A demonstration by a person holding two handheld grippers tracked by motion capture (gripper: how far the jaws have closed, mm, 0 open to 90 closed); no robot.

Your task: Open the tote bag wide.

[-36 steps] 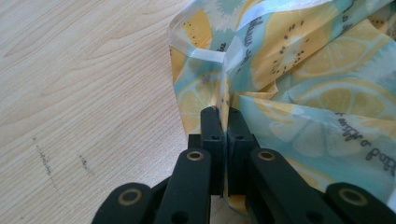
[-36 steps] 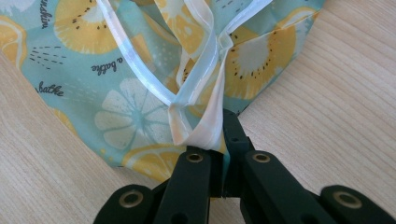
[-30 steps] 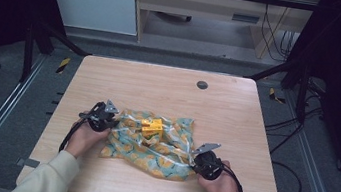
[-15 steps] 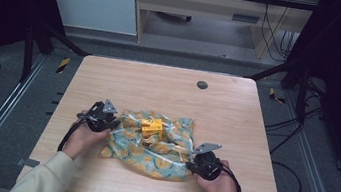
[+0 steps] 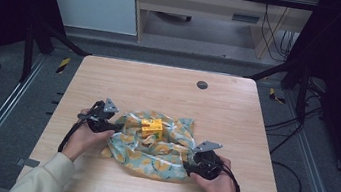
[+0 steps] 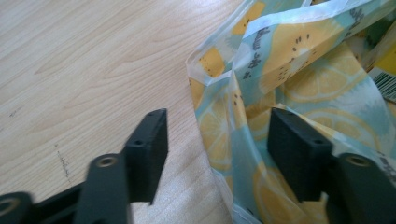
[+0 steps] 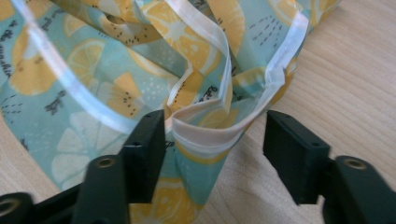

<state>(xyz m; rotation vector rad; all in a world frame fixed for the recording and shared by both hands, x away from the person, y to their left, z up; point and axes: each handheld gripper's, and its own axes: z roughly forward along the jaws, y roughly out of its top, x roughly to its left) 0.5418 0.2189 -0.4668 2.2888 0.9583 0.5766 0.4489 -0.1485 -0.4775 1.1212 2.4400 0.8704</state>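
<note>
With both grippers [image 6: 212, 154] [image 7: 215, 144] wide apart, seat each cloth [image 5: 161, 150] hem deep between the jaws before you squeeze.

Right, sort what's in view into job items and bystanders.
In the job:
- crumpled lemon-print teal bag
- yellow box lying on it
- left gripper, open at the bag's edge
- right gripper, open around a fold

Lying about:
- round dark grommet in the wooden table

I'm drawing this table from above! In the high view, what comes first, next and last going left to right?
Left hand-held gripper → small yellow box on the lemon-print bag → right hand-held gripper.
</note>
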